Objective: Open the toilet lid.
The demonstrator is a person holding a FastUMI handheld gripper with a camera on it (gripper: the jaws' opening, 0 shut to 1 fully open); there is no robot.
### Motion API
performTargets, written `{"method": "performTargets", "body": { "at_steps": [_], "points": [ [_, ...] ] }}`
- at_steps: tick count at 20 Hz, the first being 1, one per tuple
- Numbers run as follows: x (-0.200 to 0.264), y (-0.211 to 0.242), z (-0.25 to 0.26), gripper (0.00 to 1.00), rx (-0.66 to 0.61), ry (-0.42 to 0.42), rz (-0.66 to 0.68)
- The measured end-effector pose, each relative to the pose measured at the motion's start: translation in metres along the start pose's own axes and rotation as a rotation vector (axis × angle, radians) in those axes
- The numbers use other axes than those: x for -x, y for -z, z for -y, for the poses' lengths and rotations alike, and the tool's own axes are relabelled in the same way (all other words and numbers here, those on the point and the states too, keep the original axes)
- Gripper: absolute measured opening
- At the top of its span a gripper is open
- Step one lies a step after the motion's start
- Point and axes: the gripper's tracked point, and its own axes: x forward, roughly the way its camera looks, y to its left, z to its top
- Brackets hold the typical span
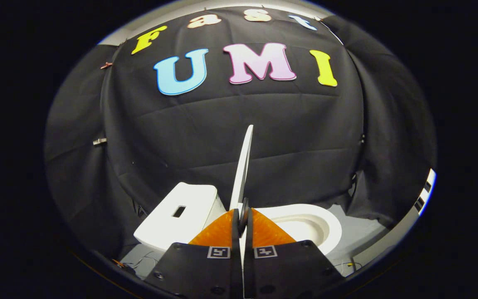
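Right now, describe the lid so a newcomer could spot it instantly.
Find the white toilet on the floor before the black cloth wall. Between its tank and open bowl, the lid stands raised, seen edge-on, pinched in the gripper. It is the one thin white blade; its neighbours are bulky.

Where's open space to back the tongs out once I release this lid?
The tongs are shut on the thin white toilet lid, raised upright. Free: pale floor right of the white oval toilet bowl, up to the black cloth wall. Crowded: left, the white rectangular tank sits close beside the lid; thin wires lie on the floor before it.
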Motion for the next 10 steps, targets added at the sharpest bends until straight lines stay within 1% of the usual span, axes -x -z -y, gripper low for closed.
{"method": "performTargets", "body": {
  "at_steps": [4,8,10],
  "points": [
    [-0.003,0.001,-0.028,0.06,0.035,0.018,0.005],
    [-0.004,0.004,-0.061,0.06,0.092,0.009,0.017],
    [-0.007,0.007,-0.074,0.06,0.104,0.022,0.021]
  ]
}}
